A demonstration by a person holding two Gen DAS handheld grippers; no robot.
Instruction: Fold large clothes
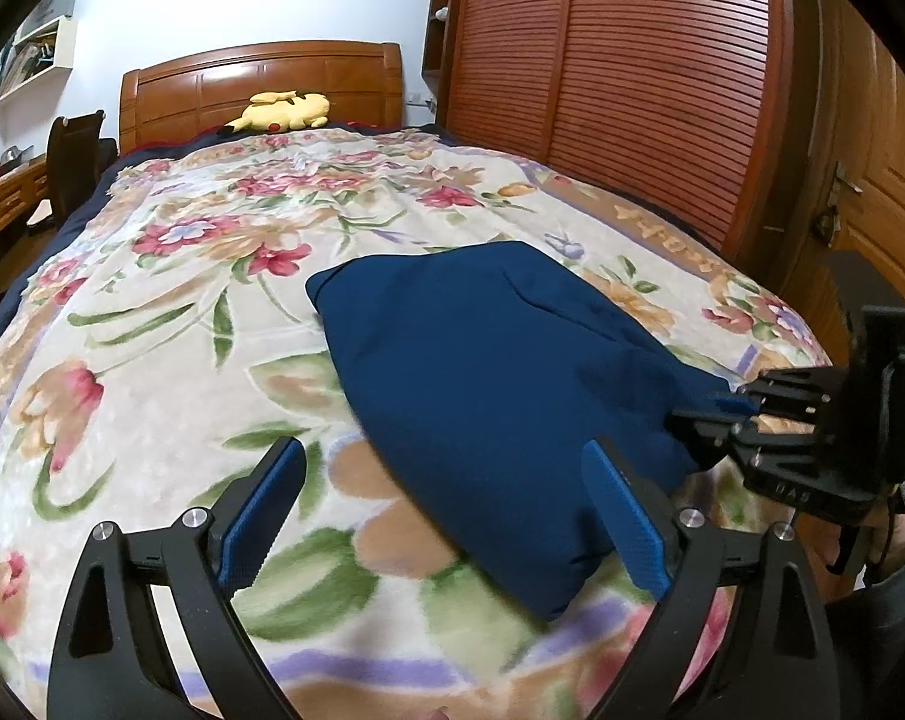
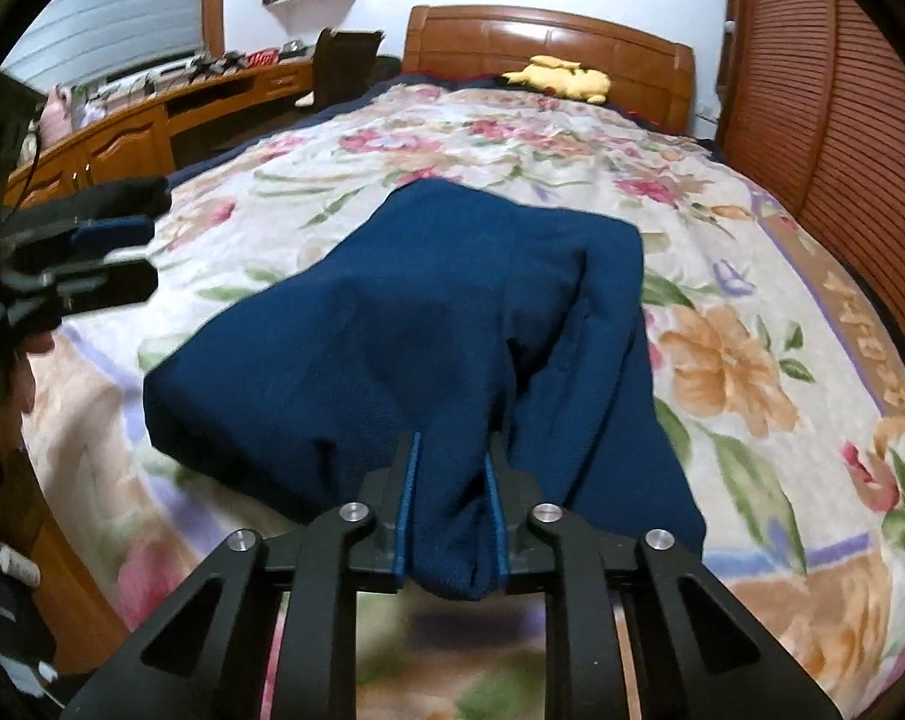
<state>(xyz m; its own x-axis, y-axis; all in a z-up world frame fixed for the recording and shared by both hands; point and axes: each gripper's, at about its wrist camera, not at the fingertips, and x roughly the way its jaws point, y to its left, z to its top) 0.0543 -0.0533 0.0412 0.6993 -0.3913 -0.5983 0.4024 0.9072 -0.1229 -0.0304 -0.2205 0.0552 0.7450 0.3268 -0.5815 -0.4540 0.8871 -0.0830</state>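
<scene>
A dark blue garment (image 1: 488, 372) lies partly folded on the floral bed cover (image 1: 170, 312). My left gripper (image 1: 446, 498) is open and empty, its jaws spread wide just above the garment's near left edge. My right gripper (image 2: 449, 468) is shut on a bunched corner of the blue garment (image 2: 428, 324) and holds it lifted off the bed. The right gripper also shows in the left wrist view (image 1: 716, 420) at the garment's right corner. The left gripper appears at the left edge of the right wrist view (image 2: 116, 258), open.
A yellow plush toy (image 1: 284, 111) lies by the wooden headboard (image 1: 260, 78). A slatted wooden wardrobe (image 1: 620, 72) runs along the bed's right side. A wooden desk (image 2: 152, 120) and a dark chair (image 2: 344, 66) stand to the left.
</scene>
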